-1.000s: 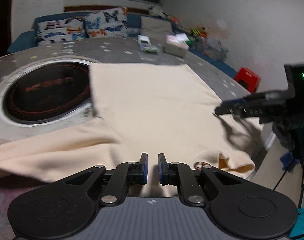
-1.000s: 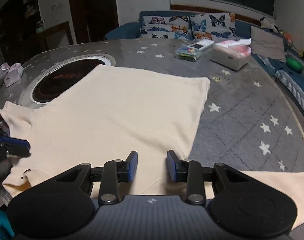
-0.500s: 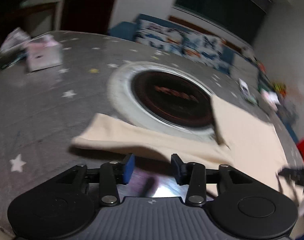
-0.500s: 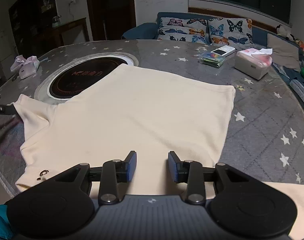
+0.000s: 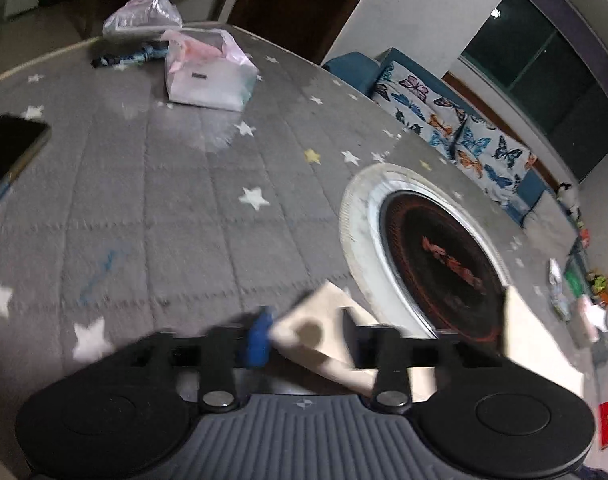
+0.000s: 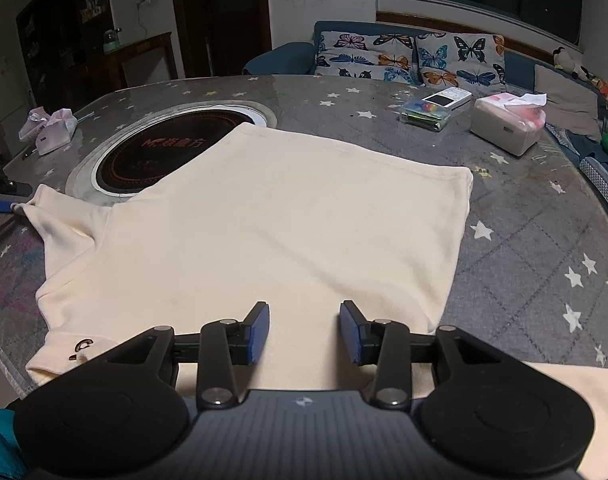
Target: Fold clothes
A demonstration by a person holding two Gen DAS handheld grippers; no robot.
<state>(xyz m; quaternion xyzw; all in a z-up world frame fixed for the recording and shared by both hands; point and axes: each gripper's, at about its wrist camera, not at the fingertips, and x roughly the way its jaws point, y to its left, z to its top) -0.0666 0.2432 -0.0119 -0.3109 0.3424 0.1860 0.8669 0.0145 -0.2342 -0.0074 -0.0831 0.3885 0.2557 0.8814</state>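
cream t-shirt (image 6: 263,232) lying flat across near half of tabletop (image 6: 524,240), hem overlapping induction hob (image 6: 151,156). left gripper (image 5: 304,336) reaching around sleeve tip (image 5: 320,332) near left edge, jaws wide apart; blur, contact possibly none. right gripper (image 6: 304,328) hovering over shirt at near edge, fingers spread wide, gripping nothing.

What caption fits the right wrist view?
Open right hand-held gripper hovering over a cream T-shirt spread flat on the star-patterned table.
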